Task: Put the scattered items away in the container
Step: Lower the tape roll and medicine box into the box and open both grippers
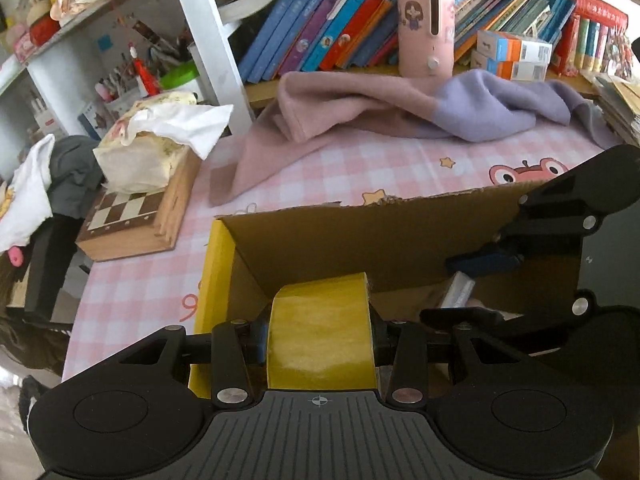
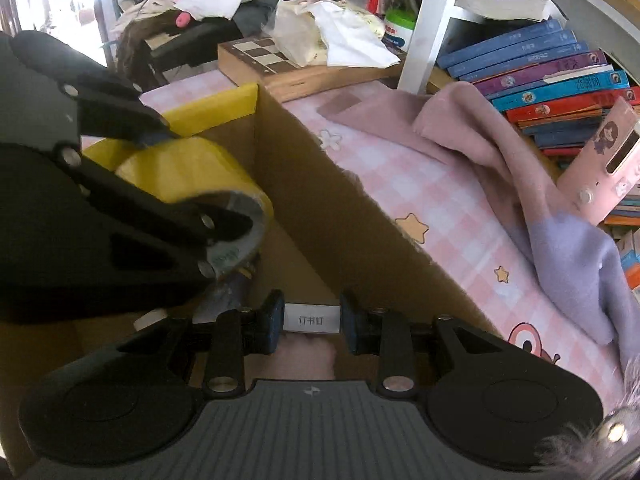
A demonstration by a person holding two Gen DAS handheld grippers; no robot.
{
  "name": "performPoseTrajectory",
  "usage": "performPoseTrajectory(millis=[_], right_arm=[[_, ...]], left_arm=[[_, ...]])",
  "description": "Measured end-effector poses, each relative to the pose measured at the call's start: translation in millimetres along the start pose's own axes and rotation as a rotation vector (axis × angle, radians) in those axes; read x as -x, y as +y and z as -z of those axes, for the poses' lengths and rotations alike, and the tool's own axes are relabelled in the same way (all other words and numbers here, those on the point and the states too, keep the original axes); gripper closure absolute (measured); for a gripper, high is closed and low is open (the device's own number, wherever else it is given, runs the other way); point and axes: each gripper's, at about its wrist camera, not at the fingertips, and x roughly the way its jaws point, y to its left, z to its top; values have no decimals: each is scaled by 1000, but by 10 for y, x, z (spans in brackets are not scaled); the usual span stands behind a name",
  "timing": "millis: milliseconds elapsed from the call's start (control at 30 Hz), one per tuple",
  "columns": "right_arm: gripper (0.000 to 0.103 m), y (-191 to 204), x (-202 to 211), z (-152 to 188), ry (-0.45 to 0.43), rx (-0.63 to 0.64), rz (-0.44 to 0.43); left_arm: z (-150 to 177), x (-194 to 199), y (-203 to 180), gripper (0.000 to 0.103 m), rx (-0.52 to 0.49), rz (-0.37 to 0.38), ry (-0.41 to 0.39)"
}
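My left gripper is shut on a yellow tape roll and holds it over the open cardboard box. The roll also shows in the right wrist view, held by the left gripper above the box. My right gripper is shut on a small white staple box inside the cardboard box. In the left wrist view the right gripper reaches into the box from the right with the staple box between its fingers.
The box stands on a pink checked tablecloth. A pink and lilac cloth lies behind it. A wooden chess box with a tissue pack on top is at the left. Books and a pink container fill the shelf.
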Motion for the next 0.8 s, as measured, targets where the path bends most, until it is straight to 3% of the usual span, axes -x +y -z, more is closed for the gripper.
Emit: performPoseTrajectory(millis=[100, 300, 433, 800], right_arm=[[58, -29, 39, 8, -29, -16, 3], [53, -54, 242, 29, -72, -53, 14], [52, -50, 517, 55, -126, -128, 3], [51, 359, 1470, 314, -358, -142, 100]], left_arm=[[-25, 63, -12, 49, -4, -9, -33], [-41, 481, -30, 22, -17, 0, -189], [26, 822, -63, 18, 3, -35, -276], [493, 1691, -12, 11, 147, -80, -442]])
